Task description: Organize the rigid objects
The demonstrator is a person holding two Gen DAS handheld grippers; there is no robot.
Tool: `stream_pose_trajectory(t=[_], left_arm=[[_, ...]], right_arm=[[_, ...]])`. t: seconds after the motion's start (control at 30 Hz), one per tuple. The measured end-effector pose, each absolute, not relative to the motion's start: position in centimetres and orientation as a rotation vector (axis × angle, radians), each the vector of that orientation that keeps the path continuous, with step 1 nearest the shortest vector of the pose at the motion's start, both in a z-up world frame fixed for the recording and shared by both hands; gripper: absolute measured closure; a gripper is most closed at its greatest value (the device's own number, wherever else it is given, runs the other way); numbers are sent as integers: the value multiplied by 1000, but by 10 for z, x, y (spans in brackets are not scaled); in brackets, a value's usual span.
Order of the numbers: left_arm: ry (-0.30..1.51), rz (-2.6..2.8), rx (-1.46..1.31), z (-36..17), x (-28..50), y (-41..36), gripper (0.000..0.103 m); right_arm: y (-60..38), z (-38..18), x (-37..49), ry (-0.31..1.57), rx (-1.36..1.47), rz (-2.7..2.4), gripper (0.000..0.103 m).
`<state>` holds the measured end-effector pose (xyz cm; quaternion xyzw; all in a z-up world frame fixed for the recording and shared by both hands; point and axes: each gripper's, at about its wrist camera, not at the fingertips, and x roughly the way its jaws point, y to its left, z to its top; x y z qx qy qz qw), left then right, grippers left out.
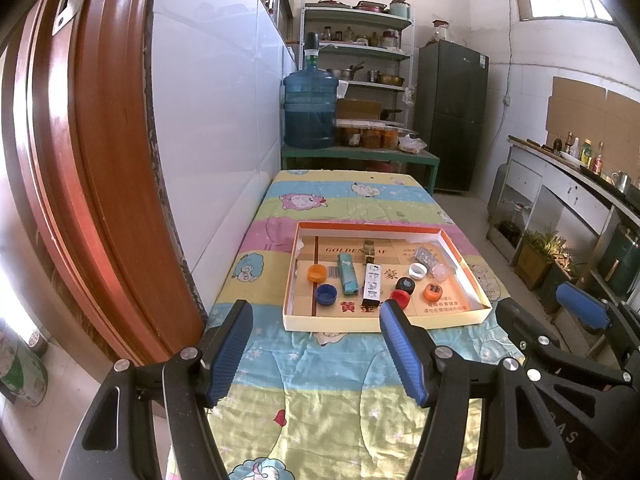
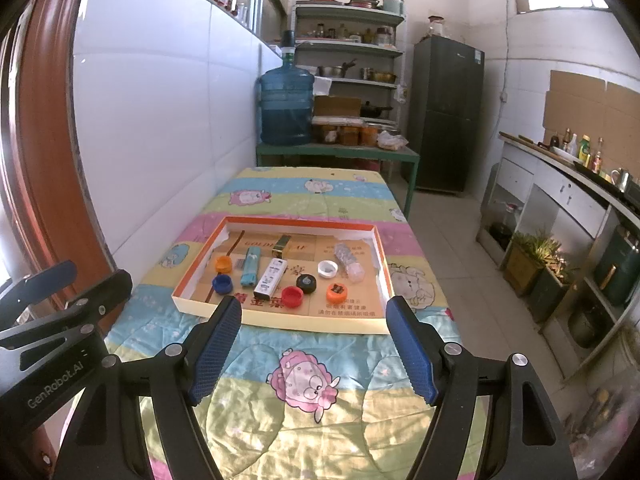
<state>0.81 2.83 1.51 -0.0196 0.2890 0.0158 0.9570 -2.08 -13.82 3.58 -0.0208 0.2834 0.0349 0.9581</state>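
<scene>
Both my left gripper (image 1: 316,320) and right gripper (image 2: 314,318) gape wide, empty; the tray (image 2: 280,318) lies straight ahead, red cap (image 2: 292,297) nearest my right.

Both the left gripper (image 1: 316,314) and the right gripper (image 2: 314,310) have black angular frames with silver round screws. Their fingers (image 2: 408,344) carry blue ribbed pads. White "GenRobot.AI" lettering (image 2: 54,386) marks one black body.
</scene>
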Motion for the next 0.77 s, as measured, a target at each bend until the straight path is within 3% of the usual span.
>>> stream_pose_trajectory(t=[0.77], left_arm=[[590,30,-40,11,8,28,37]], right_arm=[[-143,27,-20,587,-36,70,27]])
